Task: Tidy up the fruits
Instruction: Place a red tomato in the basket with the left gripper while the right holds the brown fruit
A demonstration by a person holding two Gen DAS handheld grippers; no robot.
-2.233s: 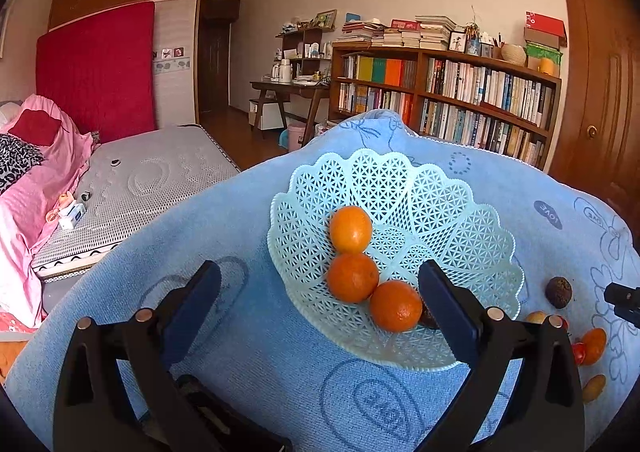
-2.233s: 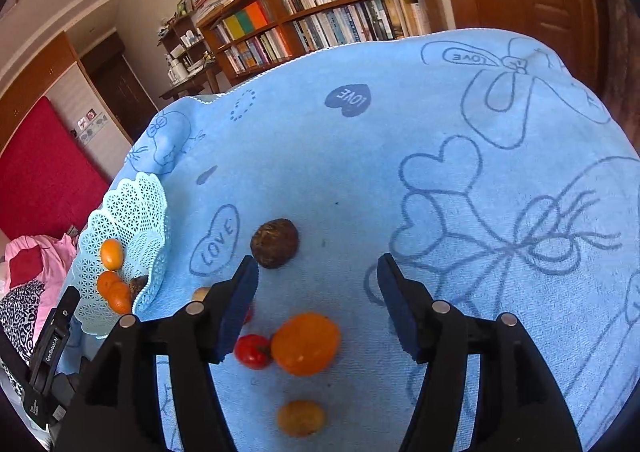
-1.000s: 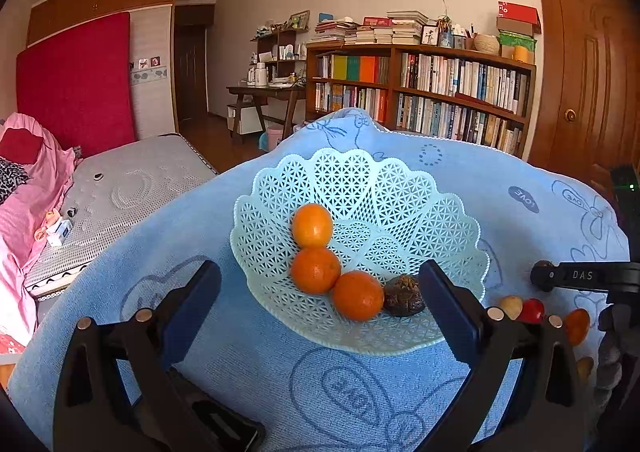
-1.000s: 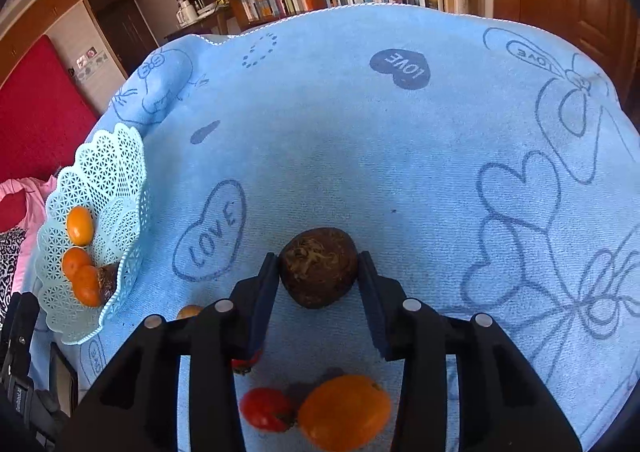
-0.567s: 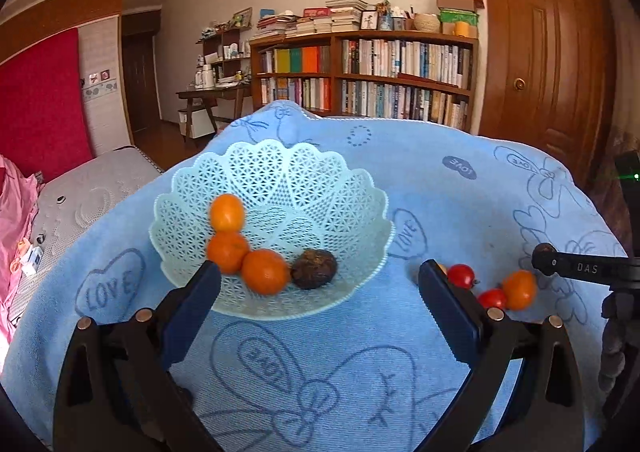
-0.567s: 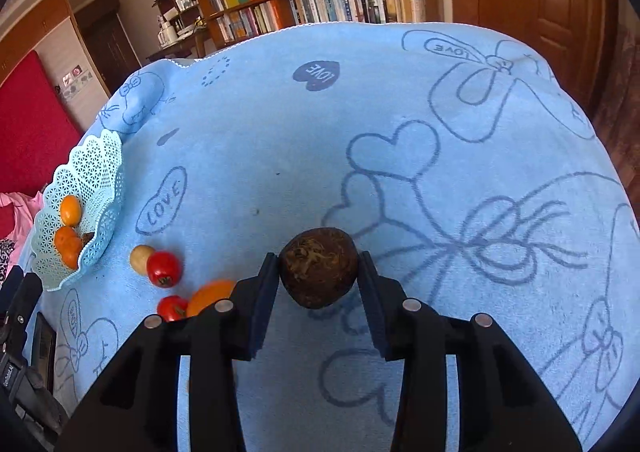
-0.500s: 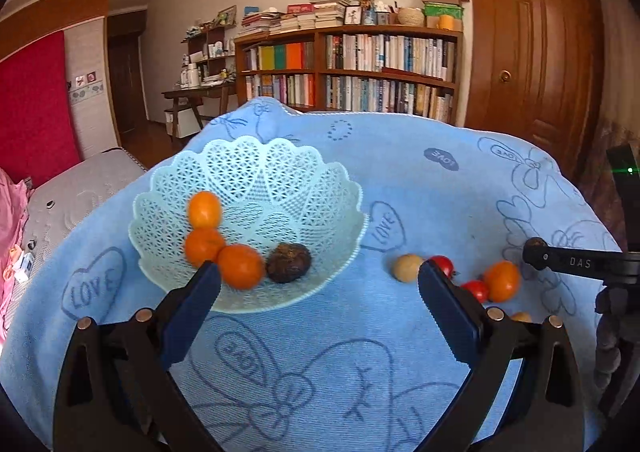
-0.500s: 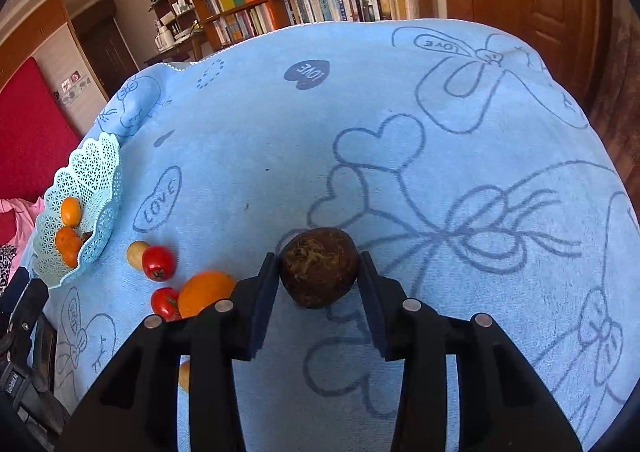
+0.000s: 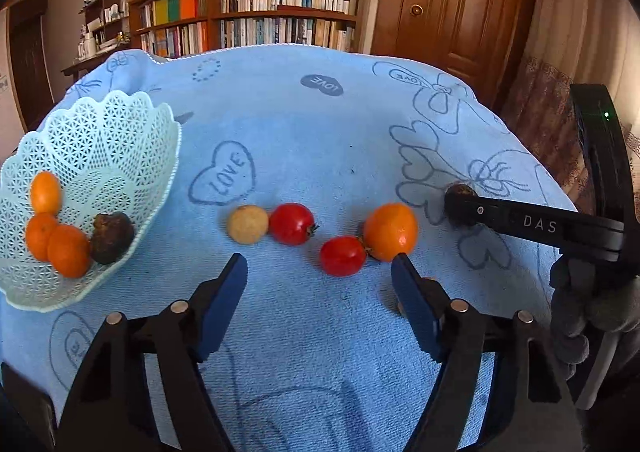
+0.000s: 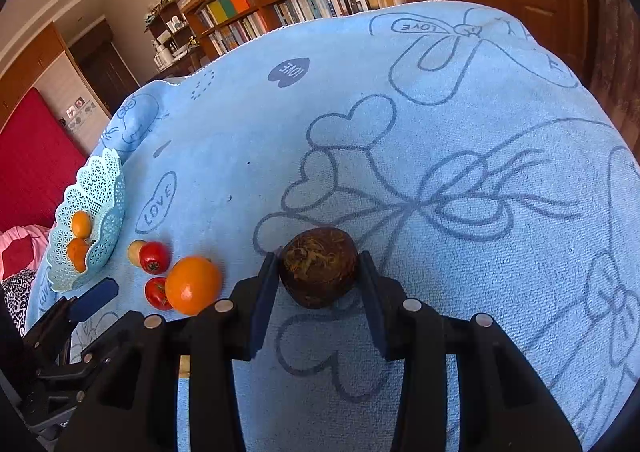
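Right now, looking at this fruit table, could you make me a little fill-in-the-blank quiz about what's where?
1. The right gripper is shut on a dark ____ fruit.
2. The lattice basket holds ____ orange fruits and one brown one.
3. The cloth covering the table is ____.
4. The left gripper holds ____.

Missing words: brown; three; blue; nothing

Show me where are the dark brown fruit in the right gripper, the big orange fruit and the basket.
dark brown fruit (image 10: pixel 318 266): right wrist view, its front.
big orange fruit (image 9: pixel 391 231): left wrist view, its middle.
basket (image 9: pixel 120 132): left wrist view, its lattice wall.
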